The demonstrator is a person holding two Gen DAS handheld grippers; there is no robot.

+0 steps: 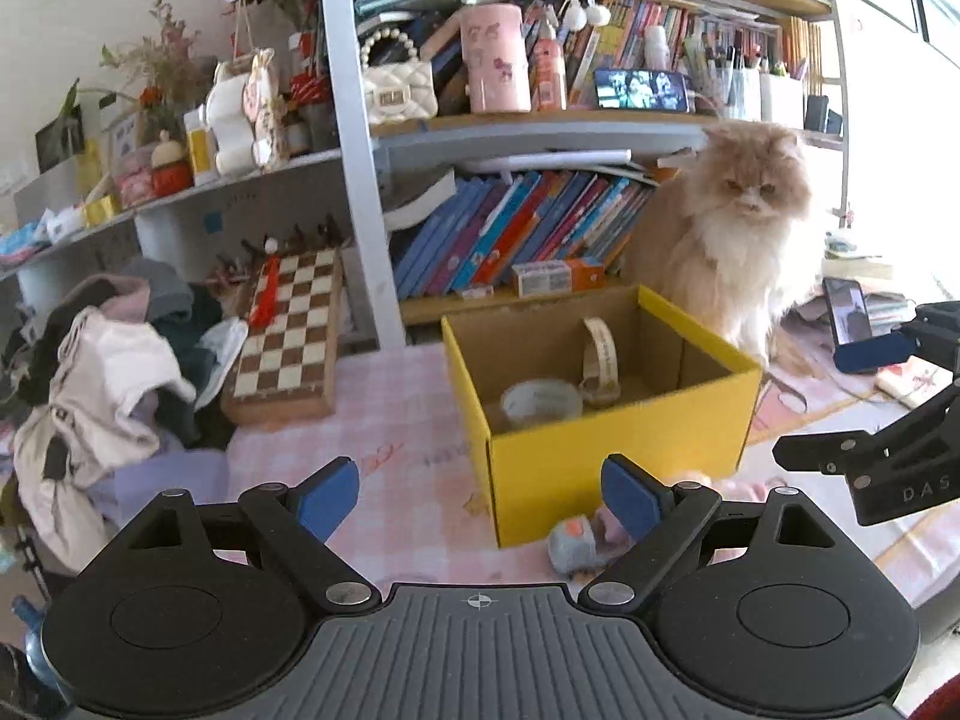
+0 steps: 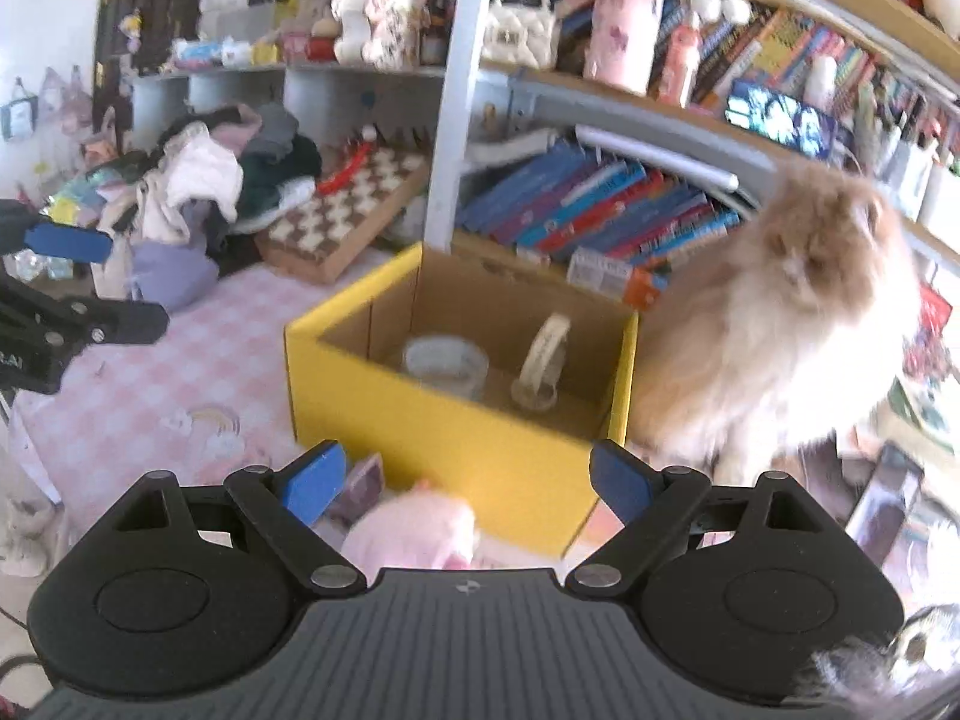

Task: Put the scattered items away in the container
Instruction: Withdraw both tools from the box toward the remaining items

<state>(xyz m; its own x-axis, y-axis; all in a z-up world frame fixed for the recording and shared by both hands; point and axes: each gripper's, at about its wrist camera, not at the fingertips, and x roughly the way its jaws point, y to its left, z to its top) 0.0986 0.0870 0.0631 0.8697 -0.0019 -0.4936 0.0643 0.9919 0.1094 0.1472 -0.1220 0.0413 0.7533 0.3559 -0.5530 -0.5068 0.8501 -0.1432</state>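
Plush (image 2: 414, 525) between right gripper's (image 2: 465, 489) fingers (image 2: 315, 483)

Blurred pink toy (image 2: 414, 531), perhaps plush, partly hidden.

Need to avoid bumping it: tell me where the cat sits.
The cat sits on the table right behind the yellow box, at its far right corner, in front of the leaning books; both views show it.
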